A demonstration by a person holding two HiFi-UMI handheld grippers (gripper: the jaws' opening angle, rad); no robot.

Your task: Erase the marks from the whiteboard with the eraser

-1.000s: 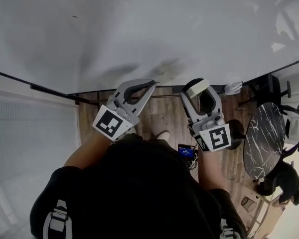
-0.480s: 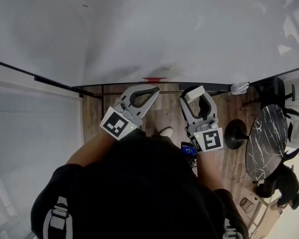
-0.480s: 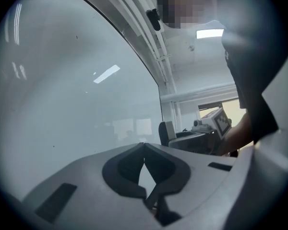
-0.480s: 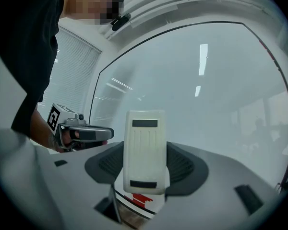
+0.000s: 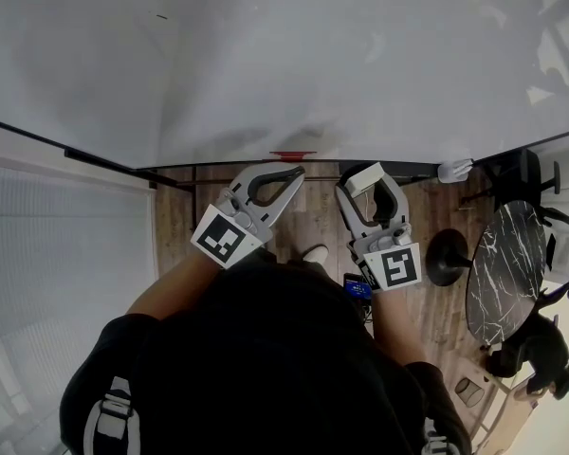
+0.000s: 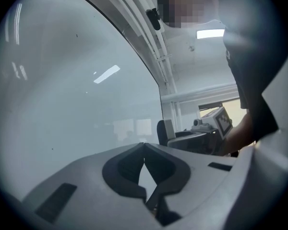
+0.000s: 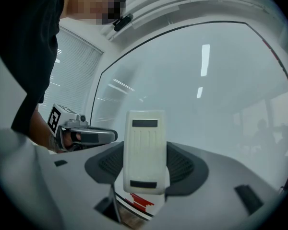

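The whiteboard (image 5: pixel 294 55) fills the top of the head view and looks almost blank; one small dark mark (image 5: pixel 161 16) shows at its upper left. My right gripper (image 5: pixel 363 182) is just below the board's lower edge, shut on the white eraser (image 5: pixel 363 178). In the right gripper view the eraser (image 7: pixel 144 151) stands upright between the jaws, facing the whiteboard (image 7: pixel 206 80). My left gripper (image 5: pixel 297 171) is beside it, shut and empty. In the left gripper view its tips (image 6: pixel 144 144) meet in front of the whiteboard (image 6: pixel 62 104).
A small red thing (image 5: pixel 292 154) lies at the board's bottom edge above the left gripper. A white piece (image 5: pixel 451 170) sits at the edge further right. Wooden floor (image 5: pixel 313 221) lies below. A round marble table (image 5: pixel 503 263) and a black stand base (image 5: pixel 446 257) are on the right.
Both grippers have drawn slightly back and down from the board's lower edge. The red thing at the edge has come into view. Over the last half second almost nothing moved.
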